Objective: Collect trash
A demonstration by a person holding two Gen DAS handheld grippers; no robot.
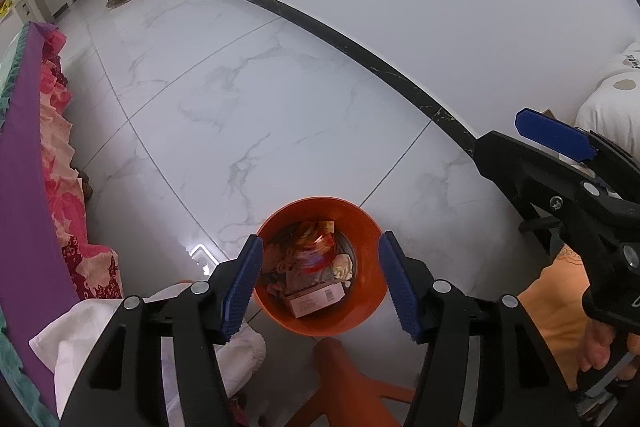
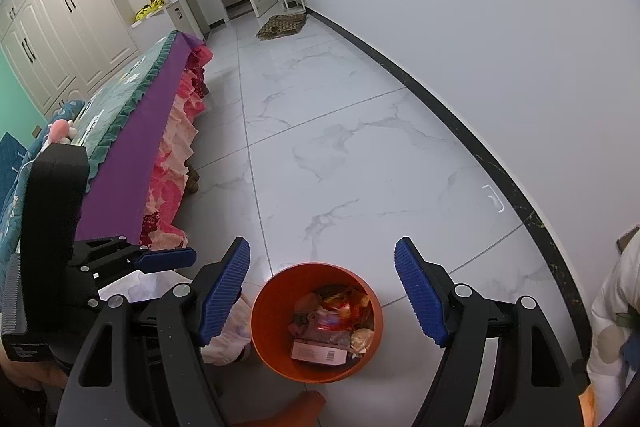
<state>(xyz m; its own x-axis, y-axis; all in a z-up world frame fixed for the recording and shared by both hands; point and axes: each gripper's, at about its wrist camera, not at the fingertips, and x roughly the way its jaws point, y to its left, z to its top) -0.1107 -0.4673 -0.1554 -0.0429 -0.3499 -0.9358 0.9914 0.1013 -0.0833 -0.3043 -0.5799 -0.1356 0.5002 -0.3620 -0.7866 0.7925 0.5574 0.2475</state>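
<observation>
Right wrist view, marble-tiled floor [image 2: 340, 155], orange bin [image 2: 280, 347] perhaps half-full, both tongs [image 2: 322, 291] [image 1: 320, 283] wide, empty.

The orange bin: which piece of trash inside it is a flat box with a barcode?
In the orange bin, it is the pale pink carton lying at the near side; the other pieces are crumpled wrappers.

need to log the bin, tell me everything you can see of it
The bin is a round orange bucket, plastic by its look, standing upright and open-topped on the white marble-look floor. It holds mixed trash: wrappers, crumpled paper and a pinkish box with a barcode. A white cloth lies close beside it; whether they touch is unclear.
</observation>
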